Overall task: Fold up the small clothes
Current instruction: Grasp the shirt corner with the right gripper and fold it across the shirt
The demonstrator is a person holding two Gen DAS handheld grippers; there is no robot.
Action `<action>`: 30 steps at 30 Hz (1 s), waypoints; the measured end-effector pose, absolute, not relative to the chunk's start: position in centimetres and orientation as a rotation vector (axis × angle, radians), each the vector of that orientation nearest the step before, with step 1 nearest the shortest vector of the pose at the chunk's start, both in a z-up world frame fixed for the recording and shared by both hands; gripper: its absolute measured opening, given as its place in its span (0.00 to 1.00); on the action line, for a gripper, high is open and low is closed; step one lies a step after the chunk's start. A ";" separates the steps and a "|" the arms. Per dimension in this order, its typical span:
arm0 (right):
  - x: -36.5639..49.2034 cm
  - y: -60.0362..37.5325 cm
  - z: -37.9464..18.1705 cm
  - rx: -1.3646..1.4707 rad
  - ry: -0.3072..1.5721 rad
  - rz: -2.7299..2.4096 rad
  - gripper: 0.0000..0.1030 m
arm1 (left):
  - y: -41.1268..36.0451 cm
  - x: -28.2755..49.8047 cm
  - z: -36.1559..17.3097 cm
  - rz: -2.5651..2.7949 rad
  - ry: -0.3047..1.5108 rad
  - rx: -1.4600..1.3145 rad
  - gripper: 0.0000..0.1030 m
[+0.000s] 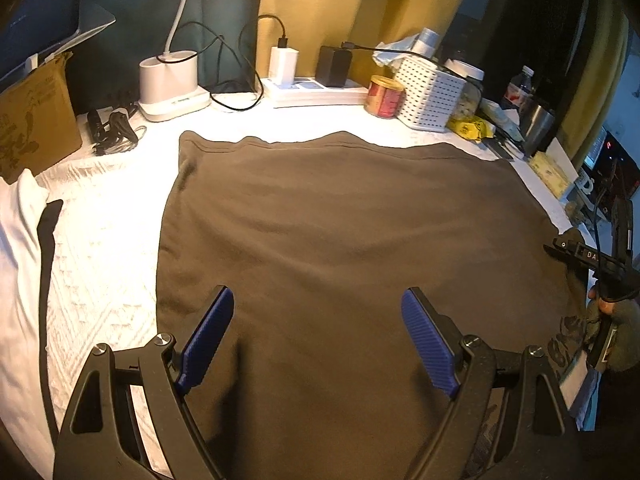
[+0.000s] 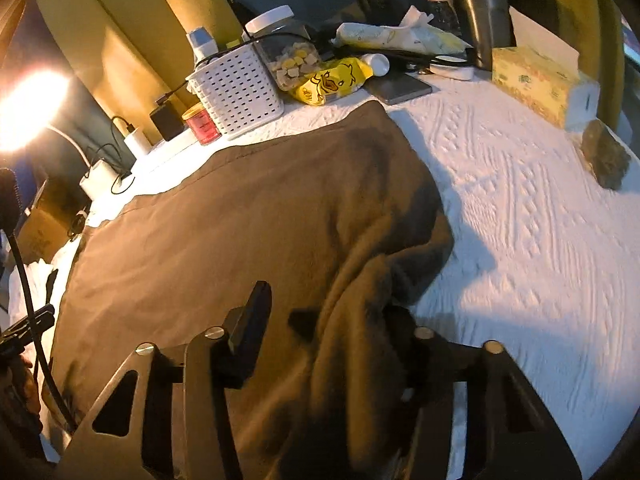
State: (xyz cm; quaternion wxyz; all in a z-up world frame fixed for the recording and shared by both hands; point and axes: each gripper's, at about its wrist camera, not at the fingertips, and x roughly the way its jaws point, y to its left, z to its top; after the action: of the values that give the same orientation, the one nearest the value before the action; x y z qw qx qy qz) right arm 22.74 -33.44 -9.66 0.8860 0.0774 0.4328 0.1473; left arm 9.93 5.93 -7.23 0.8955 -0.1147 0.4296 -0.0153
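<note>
Broadly, a white textured counter [image 2: 520, 208] carries a brown garment [image 1: 340, 224], spread mostly flat across its middle, far hem running just short of the clutter at the back. Its right-hand edge is bunched and lifted into folds. The left gripper [image 1: 318, 336] hovers over the near part of the cloth with its blue pads [image 1: 208, 338] spread wide, holding nothing. The right gripper [image 2: 328, 320] sits at that bunched edge, cloth draped between its fingers and hiding the right one; whether it pinches the fabric I cannot tell. Behind stand a white perforated basket [image 1: 430, 94] and a small red-labelled tin [image 1: 385, 96].
</note>
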 end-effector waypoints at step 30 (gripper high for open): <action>22.2 -21.0 -5.4 -0.041 0.817 0.573 0.12 | 10.2 9.8 -8.2 -0.052 0.845 -0.300 0.83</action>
State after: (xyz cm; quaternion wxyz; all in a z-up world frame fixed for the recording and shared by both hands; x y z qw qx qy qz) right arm 22.22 -20.96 -5.44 0.8778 -0.0198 0.3919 0.2747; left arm 9.76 10.18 -8.18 0.9008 -0.1450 0.4085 -0.0252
